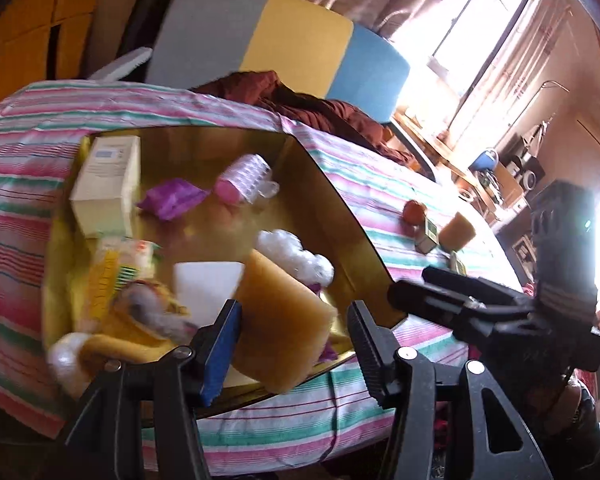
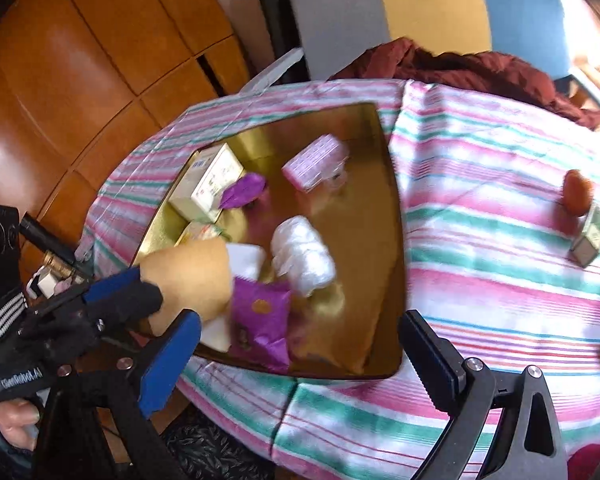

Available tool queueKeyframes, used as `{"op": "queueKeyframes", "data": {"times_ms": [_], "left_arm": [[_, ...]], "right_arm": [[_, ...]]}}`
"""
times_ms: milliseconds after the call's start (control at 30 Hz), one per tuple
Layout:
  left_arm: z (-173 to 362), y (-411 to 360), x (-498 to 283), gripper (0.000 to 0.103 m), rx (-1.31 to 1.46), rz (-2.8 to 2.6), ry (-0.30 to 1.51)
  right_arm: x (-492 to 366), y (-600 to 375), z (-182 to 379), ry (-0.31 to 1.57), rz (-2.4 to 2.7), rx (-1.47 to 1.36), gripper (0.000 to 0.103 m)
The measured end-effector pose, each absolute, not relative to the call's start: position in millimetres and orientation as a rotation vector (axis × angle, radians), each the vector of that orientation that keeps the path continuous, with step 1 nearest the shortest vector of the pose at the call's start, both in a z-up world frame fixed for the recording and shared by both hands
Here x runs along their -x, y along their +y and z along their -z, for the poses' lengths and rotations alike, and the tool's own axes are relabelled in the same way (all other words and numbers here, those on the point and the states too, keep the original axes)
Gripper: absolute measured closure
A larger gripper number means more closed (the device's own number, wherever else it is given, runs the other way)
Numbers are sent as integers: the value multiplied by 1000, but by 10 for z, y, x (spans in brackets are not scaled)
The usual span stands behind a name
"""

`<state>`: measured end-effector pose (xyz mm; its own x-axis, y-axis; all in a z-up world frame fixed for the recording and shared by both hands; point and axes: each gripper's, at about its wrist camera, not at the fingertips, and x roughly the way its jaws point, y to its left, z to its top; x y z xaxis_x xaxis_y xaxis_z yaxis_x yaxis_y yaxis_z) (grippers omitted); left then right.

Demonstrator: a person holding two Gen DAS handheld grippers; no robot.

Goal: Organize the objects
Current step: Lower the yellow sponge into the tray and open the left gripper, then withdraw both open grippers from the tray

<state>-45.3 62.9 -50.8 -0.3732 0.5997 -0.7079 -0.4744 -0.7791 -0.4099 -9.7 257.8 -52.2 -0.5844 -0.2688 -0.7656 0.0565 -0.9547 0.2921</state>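
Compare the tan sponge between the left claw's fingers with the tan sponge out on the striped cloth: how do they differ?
The tan sponge at the left claw sits over the gold tray; the other sponge rests on the striped cloth, outside the tray. The first has white foam and purple wrappers around it; the second sits beside a small box and a reddish-brown object. The first fills far more of the left wrist view. Both look tan and porous.

Left claw (image 1: 294, 344) angled steeply down, jaws part open, blue-padded finger (image 1: 220, 354) on one side and black ribbed finger (image 1: 366, 346) on the other; whether the pads press anything between them cannot be told. Right claw (image 2: 300, 364) also tilted down, jaws spread wide, nothing between them. A hand (image 2: 14, 420) grips the left claw's handle, dark striped cuff at the wrist.
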Motion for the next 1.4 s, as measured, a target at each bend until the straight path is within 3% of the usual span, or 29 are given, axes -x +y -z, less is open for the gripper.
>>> {"op": "queueKeyframes", "data": {"times_ms": [467,700,833,1100,1400], "left_arm": [[590,1030,436,47,1184,-2106,-90],[531,783,435,45,1213,-2157,-166],[481,631,428,36,1215,-2236,-178],[278,518,384,32,1149,-2491,-9],[240,538,360,30,1157,-2548,64]], "right_arm": [[-25,3215,392,-469,2825,-1322,2],[-11,3086,430,-420,2798,-1322,0],[-10,2965,448,-354,2795,-1327,0],[-17,2837,463,-262,2808,-1325,0],[-63,2714,382,-132,2847,-1280,0]]}}
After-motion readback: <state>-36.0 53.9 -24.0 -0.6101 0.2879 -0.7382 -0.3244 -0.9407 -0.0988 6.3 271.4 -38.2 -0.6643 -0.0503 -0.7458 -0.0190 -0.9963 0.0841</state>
